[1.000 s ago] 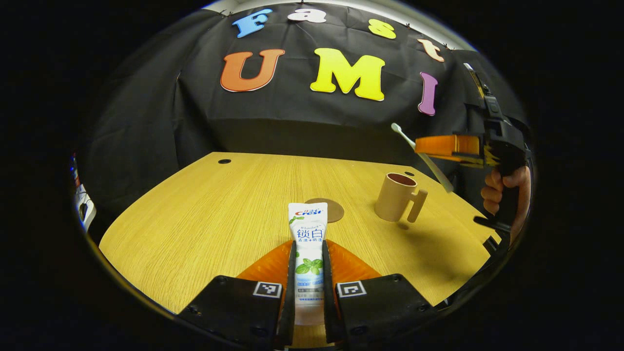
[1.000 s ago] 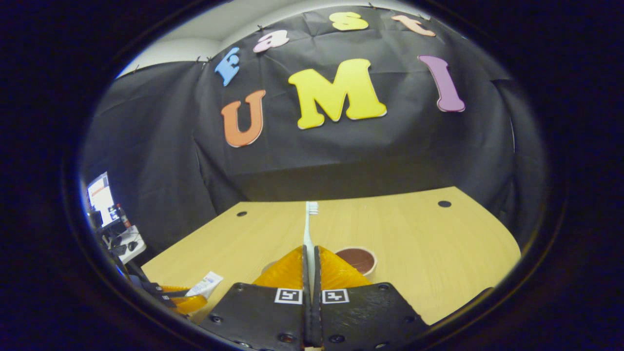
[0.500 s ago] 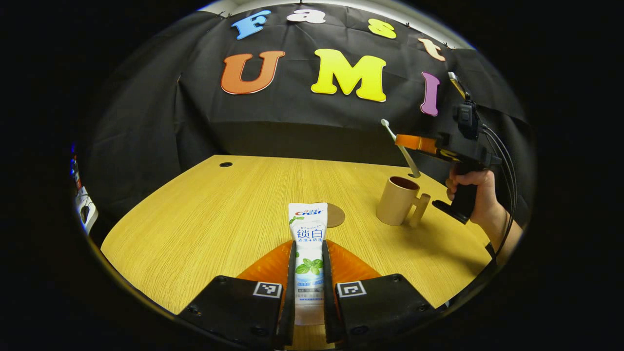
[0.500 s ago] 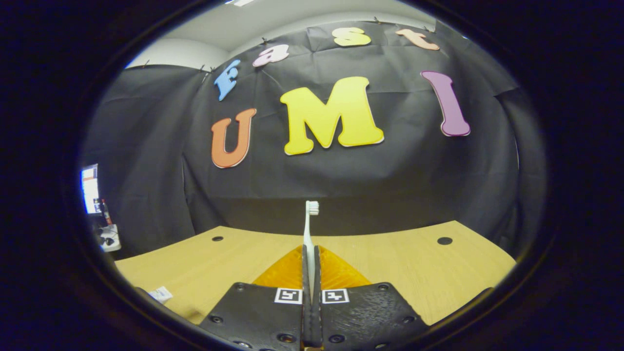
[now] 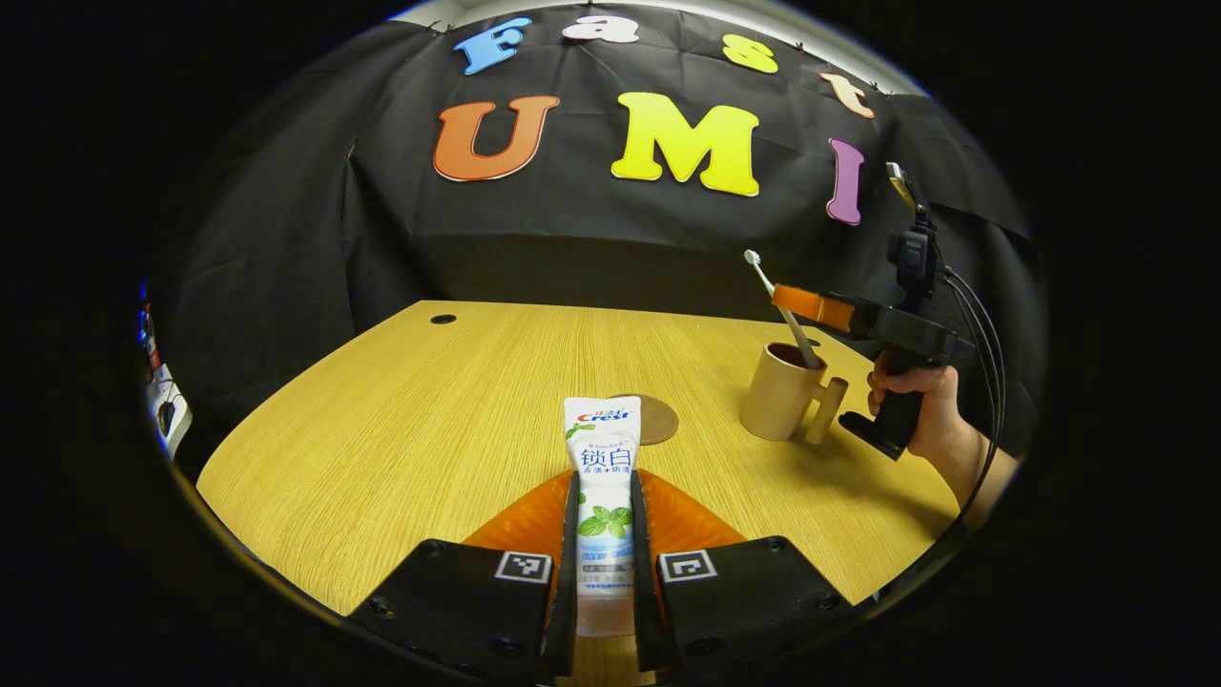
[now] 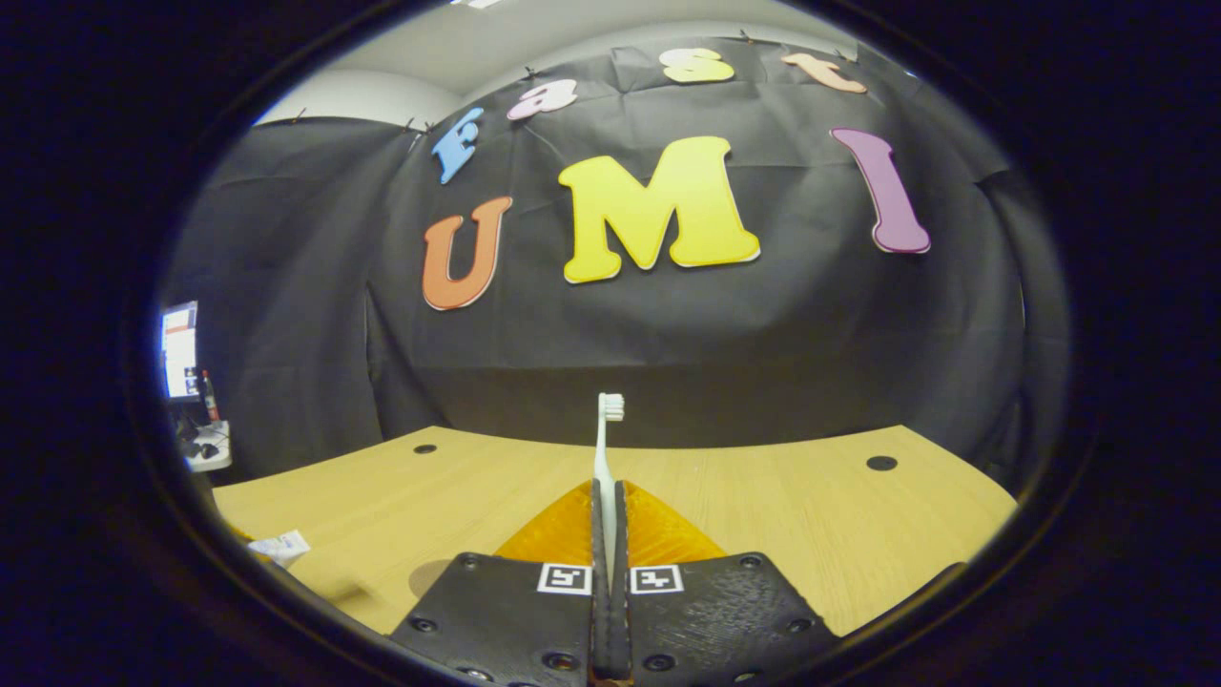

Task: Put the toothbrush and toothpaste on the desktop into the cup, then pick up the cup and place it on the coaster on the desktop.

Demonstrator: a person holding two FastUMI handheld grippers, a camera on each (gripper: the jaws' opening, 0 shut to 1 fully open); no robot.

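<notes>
While clamped on toothbrush [image 6: 605, 448] w/ lower end in cup [image 5: 778, 405], right gripper [image 5: 784, 298]; left gripper [image 5: 603, 520] pinching toothpaste [image 5: 602, 477] nr coaster [image 5: 656, 420].

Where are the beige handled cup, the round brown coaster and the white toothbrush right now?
beige handled cup [image 5: 775, 405], left gripper view, on its outer wall.
round brown coaster [image 5: 658, 421], left gripper view, on its flat top.
white toothbrush [image 6: 603, 456], right gripper view, on its neck above the right gripper [image 6: 609, 496].

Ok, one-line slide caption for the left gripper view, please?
Left gripper grips the toothpaste while the right gripper lowers the toothbrush into the cup.
</notes>
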